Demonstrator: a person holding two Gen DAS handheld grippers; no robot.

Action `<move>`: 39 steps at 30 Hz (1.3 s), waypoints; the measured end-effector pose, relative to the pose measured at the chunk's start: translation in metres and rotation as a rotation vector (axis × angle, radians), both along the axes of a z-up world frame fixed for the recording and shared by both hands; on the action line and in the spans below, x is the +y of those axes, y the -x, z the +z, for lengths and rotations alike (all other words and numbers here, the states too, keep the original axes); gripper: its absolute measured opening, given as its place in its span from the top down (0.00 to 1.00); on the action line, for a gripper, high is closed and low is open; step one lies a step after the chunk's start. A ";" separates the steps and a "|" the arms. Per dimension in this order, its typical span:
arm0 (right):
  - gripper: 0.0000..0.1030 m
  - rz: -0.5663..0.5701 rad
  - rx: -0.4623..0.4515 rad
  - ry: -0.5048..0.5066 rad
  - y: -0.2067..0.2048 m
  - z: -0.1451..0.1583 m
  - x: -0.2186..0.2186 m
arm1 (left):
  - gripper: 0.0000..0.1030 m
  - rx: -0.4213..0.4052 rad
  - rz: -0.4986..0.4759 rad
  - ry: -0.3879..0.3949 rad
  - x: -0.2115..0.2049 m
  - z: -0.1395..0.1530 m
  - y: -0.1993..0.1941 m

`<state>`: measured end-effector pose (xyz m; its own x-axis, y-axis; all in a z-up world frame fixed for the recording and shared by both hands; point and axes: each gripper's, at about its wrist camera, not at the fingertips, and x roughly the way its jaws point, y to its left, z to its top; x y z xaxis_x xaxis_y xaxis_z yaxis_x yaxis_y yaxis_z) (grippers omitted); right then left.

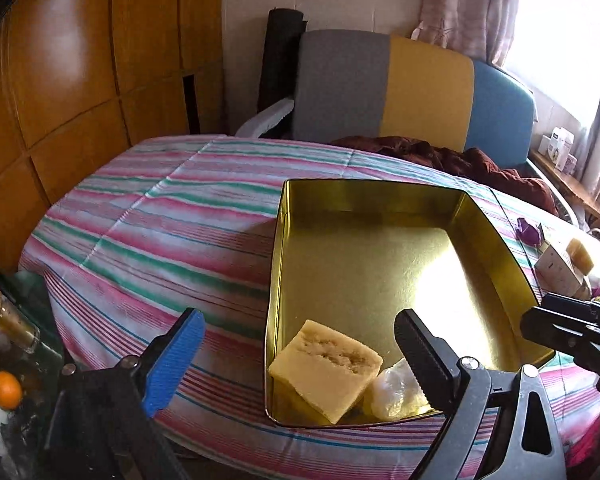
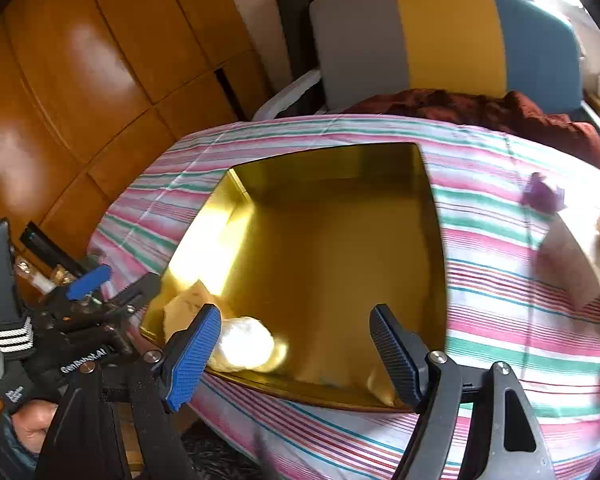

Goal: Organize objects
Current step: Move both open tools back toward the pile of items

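An open gold tin [image 1: 380, 248] sits on a striped tablecloth [image 1: 160, 232]. A pale yellow porous block [image 1: 324, 372] and a white plastic-wrapped lump [image 1: 396, 394] lie in its near corner. My left gripper [image 1: 300, 320] hovers open over that corner, its pads touching nothing. In the right wrist view the tin [image 2: 332, 240] fills the middle, with the lump [image 2: 246, 344] and the block [image 2: 188, 304] at its near left. My right gripper [image 2: 296, 316] stands open over the tin's near edge, empty. The left gripper [image 2: 122, 280] shows at the left, held by a gloved hand.
A purple object [image 1: 528, 232] and a small carton [image 1: 560, 268] with an amber block on it stand on the cloth to the tin's right. Behind the table are a grey, yellow and blue cushion [image 1: 400, 88] and dark red cloth [image 1: 460, 160]. Wooden cabinets [image 1: 80, 80] stand left, with an orange [image 1: 6, 390] below.
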<state>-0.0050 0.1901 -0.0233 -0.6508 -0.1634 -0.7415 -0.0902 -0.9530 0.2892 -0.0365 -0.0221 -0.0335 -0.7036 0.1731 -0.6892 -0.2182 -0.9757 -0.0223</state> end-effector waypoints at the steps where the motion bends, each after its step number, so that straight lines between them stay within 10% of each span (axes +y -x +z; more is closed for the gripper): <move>1: 0.24 -0.009 0.003 -0.013 -0.003 0.001 0.002 | 0.07 0.009 -0.004 0.007 0.002 0.001 -0.002; 24: 0.24 -0.224 0.000 -0.094 -0.049 0.005 0.077 | 0.06 0.063 -0.198 0.018 0.072 0.022 -0.025; 39: 0.24 -0.620 -0.023 -0.130 -0.140 0.029 0.211 | 0.06 0.057 -0.516 0.034 0.172 0.029 -0.048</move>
